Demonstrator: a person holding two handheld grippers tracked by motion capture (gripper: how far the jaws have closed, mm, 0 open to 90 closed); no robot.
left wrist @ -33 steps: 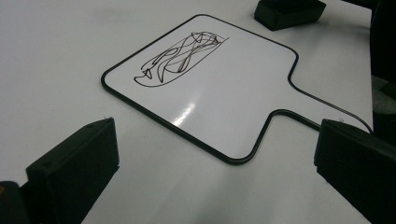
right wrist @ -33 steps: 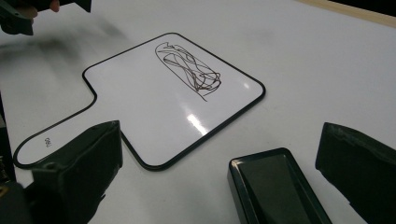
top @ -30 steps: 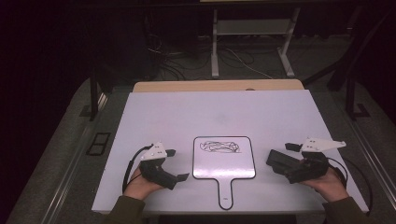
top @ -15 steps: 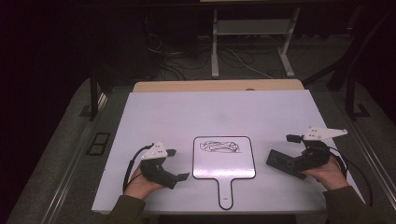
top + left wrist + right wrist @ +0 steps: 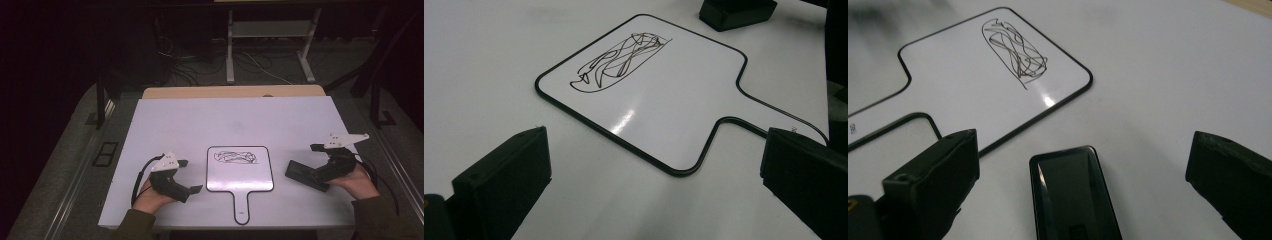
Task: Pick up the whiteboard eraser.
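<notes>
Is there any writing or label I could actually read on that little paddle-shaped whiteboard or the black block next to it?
No text can be read.
Whiteboard: a black scribble of looping lines, no letters or numbers.
Whiteboard handle: a tiny dark mark at its end, too small to read.
Black block: a faint mark on its top face, too dim to read.

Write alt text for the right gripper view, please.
A black rectangular eraser lies on the white table between the open right tongs, untouched. Beyond it lies a paddle-shaped whiteboard bearing a black scribble.
</notes>
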